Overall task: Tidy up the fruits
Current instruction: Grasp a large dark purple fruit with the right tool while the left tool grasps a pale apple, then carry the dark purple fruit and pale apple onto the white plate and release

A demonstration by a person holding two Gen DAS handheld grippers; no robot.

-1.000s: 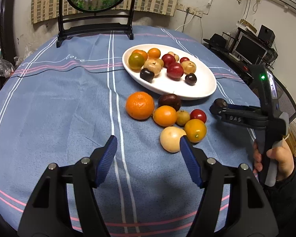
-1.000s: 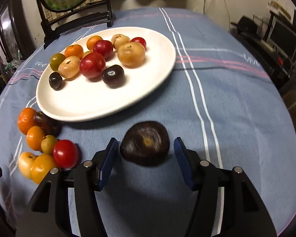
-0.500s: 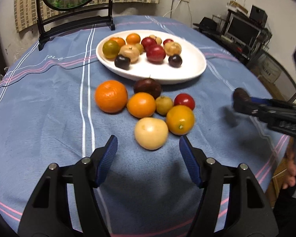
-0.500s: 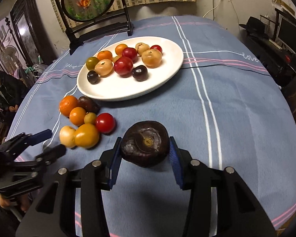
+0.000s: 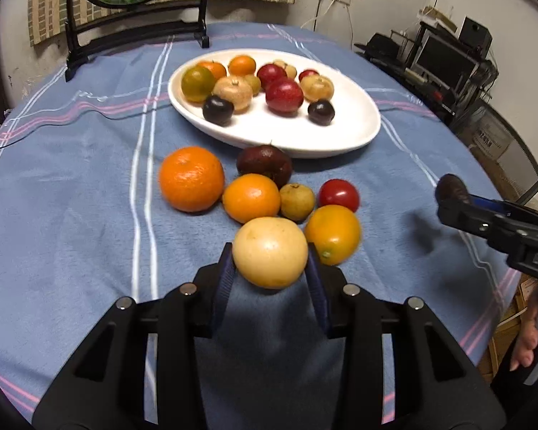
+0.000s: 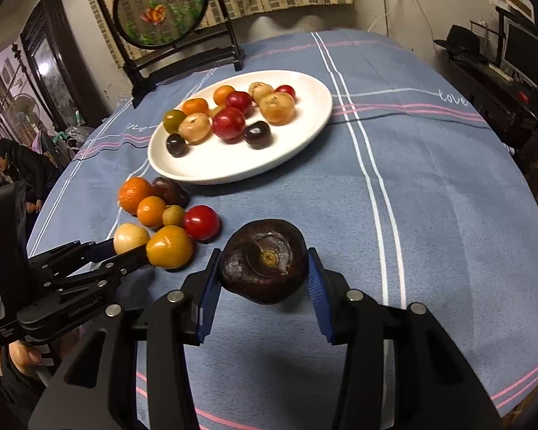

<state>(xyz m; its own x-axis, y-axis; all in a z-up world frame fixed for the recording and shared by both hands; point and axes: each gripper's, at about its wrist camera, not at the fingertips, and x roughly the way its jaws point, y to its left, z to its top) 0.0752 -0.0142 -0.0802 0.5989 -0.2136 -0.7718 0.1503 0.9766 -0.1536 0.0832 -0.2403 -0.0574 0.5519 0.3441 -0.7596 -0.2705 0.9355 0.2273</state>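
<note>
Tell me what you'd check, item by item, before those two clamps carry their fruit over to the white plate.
1. Left gripper closed on the pale yellow fruit: ok, both blue pads sit against its sides.
2. Right gripper closed on the dark brown fruit: ok, pads press both sides.
3. Pale yellow fruit clear of the orange-yellow fruit beside it: cannot tell, they look very close.
4. Free room on the white plate: ok, its near part is bare.
5. Way to the plate for the left gripper: not ok, the loose fruits, such as the big orange, lie between.
6. The grippers apart from each other: ok.
</note>
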